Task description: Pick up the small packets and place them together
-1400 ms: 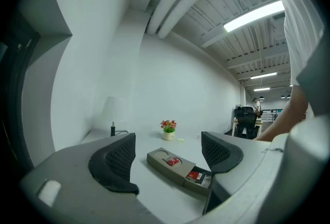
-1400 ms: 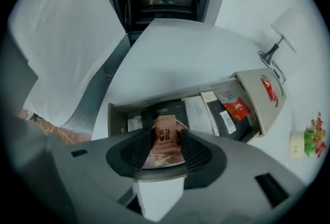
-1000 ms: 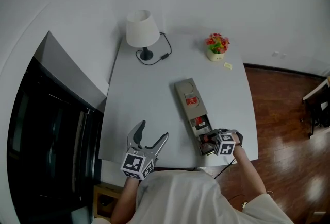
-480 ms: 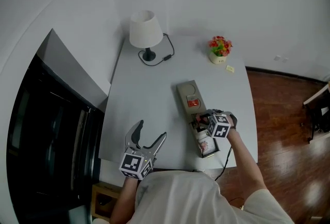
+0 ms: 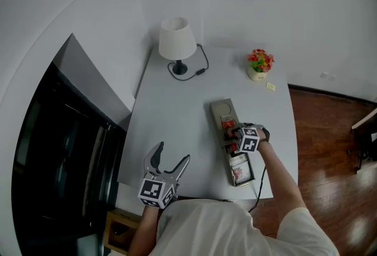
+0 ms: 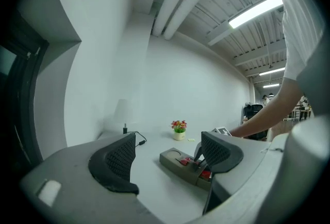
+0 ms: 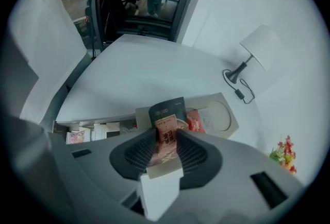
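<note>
Since right gripper (image 5: 231, 131) moved from tray's (image 5: 219, 109) 6 o'clock end to its middle, held packet (image 7: 166, 127) now sits over middle compartment, red packets (image 7: 196, 121) just at its 2 o'clock. Fingers (image 7: 139, 153) opening, packet between them, touching both; drop-in looks imminent. Left gripper (image 5: 171, 159) idle at counter's (image 5: 177, 107) 7 o'clock edge, fingers wide apart, empty.

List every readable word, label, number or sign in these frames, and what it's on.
No text reads cleanly in any view.
The dark-and-pink packet between the opening jaws of the right gripper: bold print in two rows, too blurred to read.
The other packets in the tray: printed, too small to read.
The marker cubes: black-and-white square patterns, no words or numbers.
</note>
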